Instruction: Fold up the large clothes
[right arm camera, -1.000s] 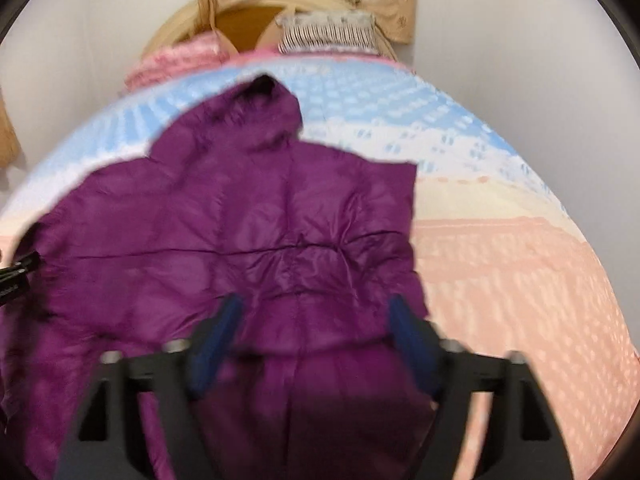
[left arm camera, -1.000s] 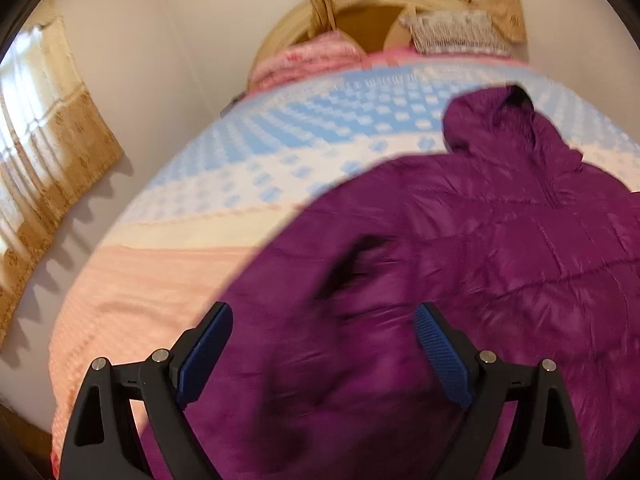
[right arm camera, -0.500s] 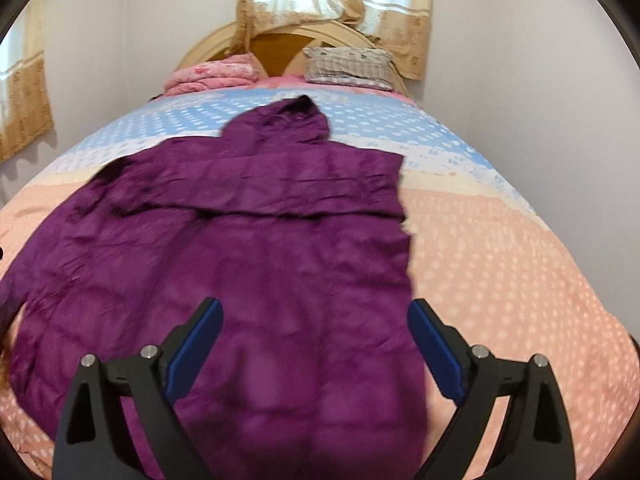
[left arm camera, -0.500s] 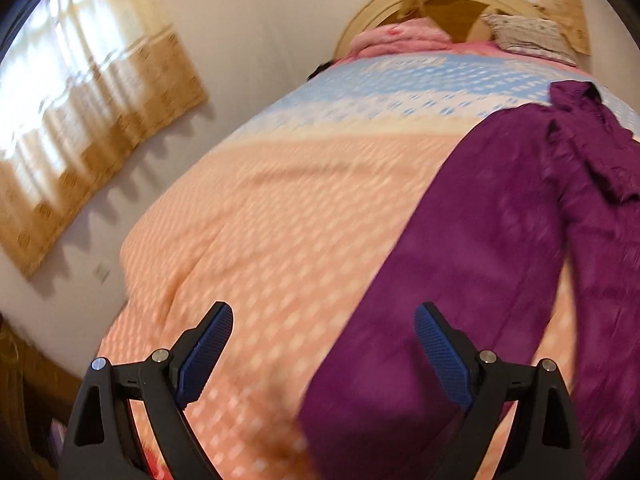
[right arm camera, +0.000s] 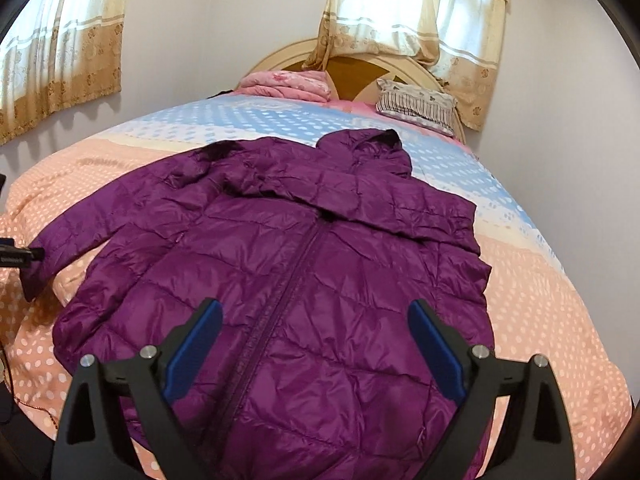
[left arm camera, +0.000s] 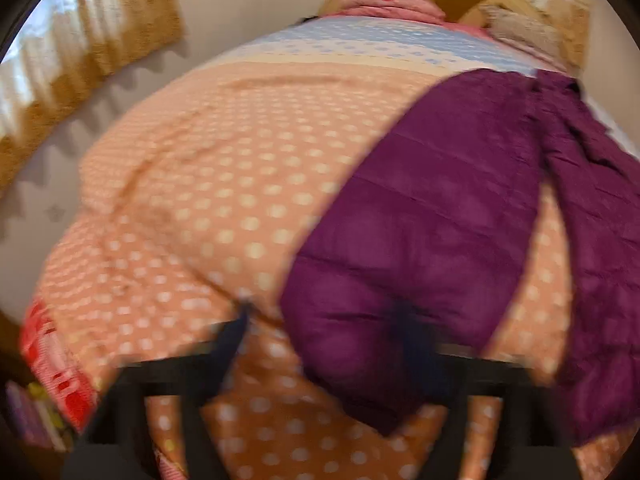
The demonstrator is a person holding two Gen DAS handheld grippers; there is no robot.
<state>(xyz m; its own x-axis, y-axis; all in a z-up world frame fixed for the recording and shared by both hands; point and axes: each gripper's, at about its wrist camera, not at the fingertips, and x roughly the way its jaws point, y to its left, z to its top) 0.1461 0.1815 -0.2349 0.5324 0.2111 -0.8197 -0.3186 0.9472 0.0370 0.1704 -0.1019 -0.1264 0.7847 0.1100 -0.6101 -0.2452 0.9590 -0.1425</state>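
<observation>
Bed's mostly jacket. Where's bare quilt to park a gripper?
Free: peach dotted quilt right of the purple puffer jacket; blue band between hood and pink folded blanket. Crowded: bed centre under the jacket, and the left edge by its sleeve.

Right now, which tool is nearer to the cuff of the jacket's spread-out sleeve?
The left. The left tool is right at the sleeve cuff, open around its end. The right tool hangs open over the jacket body near the zipper, away from that cuff.
</observation>
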